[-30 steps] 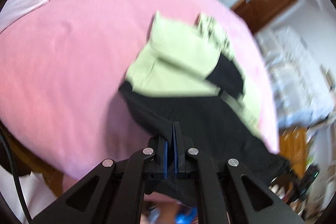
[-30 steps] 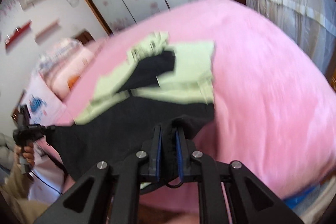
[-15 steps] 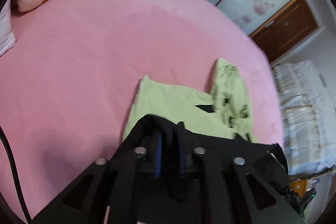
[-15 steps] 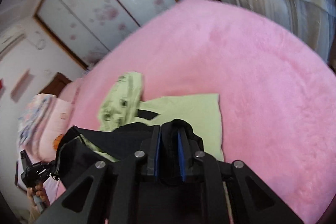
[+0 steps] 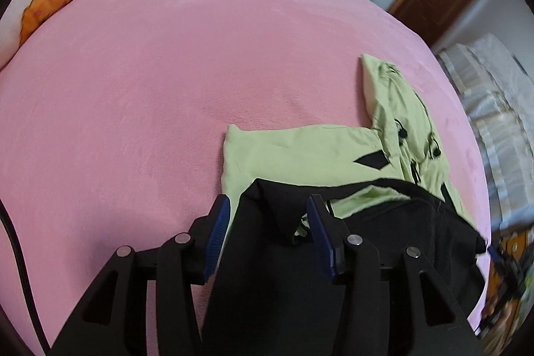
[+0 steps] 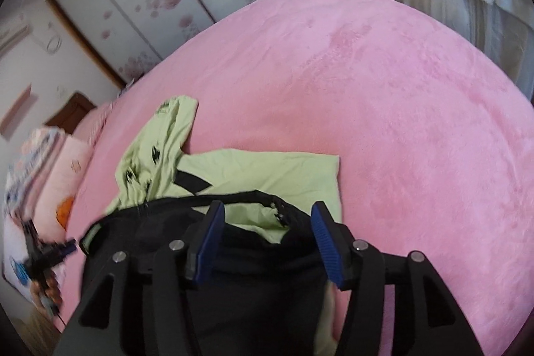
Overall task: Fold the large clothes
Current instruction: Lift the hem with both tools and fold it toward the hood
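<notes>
While both tools [image 5: 268, 221] [image 6: 265, 231] gape empty: limp black-and-lime garment [image 5: 300, 155] [image 6: 253, 172]; plush pink blanket [image 5: 133, 89] [image 6: 400, 89].

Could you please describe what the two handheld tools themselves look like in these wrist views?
Both look alike. The left tool and right tool have matte black angular linkage arms with triangular cut-outs and round silver pivot pins. Each finger carries a flat blue ribbed pad on its inner face. A black cable runs along the left view's edge. No sleeves or markings show.
</notes>
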`<state>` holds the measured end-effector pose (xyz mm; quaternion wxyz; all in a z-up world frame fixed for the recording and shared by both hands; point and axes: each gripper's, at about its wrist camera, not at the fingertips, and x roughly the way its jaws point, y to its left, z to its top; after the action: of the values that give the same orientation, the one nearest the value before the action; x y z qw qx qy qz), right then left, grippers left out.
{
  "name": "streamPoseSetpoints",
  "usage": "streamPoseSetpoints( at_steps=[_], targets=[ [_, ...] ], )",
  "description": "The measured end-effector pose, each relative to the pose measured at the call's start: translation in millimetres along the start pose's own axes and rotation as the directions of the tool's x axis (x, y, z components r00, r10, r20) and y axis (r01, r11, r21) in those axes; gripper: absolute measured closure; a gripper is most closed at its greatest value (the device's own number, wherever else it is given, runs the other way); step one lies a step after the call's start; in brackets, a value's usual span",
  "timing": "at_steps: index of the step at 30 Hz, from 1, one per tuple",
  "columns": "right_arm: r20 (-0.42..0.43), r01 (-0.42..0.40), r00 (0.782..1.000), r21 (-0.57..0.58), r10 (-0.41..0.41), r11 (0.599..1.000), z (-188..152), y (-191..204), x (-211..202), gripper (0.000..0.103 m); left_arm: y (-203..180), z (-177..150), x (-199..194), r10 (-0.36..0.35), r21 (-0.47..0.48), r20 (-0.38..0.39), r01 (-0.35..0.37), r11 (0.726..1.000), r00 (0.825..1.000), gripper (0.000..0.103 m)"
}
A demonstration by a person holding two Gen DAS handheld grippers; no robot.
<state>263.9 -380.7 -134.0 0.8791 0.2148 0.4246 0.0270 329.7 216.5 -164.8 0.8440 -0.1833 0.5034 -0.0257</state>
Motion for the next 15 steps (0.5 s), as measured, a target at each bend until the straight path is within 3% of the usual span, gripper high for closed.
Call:
streamPoseSetpoints(
  at_steps=[4,8,12,15],
  targets=[
    [-0.023,0.018,0.999,-0.145,-0.022,0.989,-10,6,-1,0.049,-4,-7,-4,0.004,0.173,0.010,-0.005,0.985,1.000,0.056],
    [-0.033,0.042,0.998,-0.289,-0.054,0.956,-26,15,0,0.049,-9,-19,-12,0.022,0.327,0.001,-0.021,0.945,1.000,0.056],
    [-0.050,0.092,0.991,-0.385,-0.120,0.918,-35,20,15,0.049,-19,-27,-3,0.102,0.454,-0.001,-0.090,0.886,0.995,0.056],
    [-0.071,0.102,0.988,-0.384,-0.140,0.917,-33,17,29,0.049,-33,-30,13,0.154,0.540,0.008,-0.134,0.831,0.988,0.056]
  ],
)
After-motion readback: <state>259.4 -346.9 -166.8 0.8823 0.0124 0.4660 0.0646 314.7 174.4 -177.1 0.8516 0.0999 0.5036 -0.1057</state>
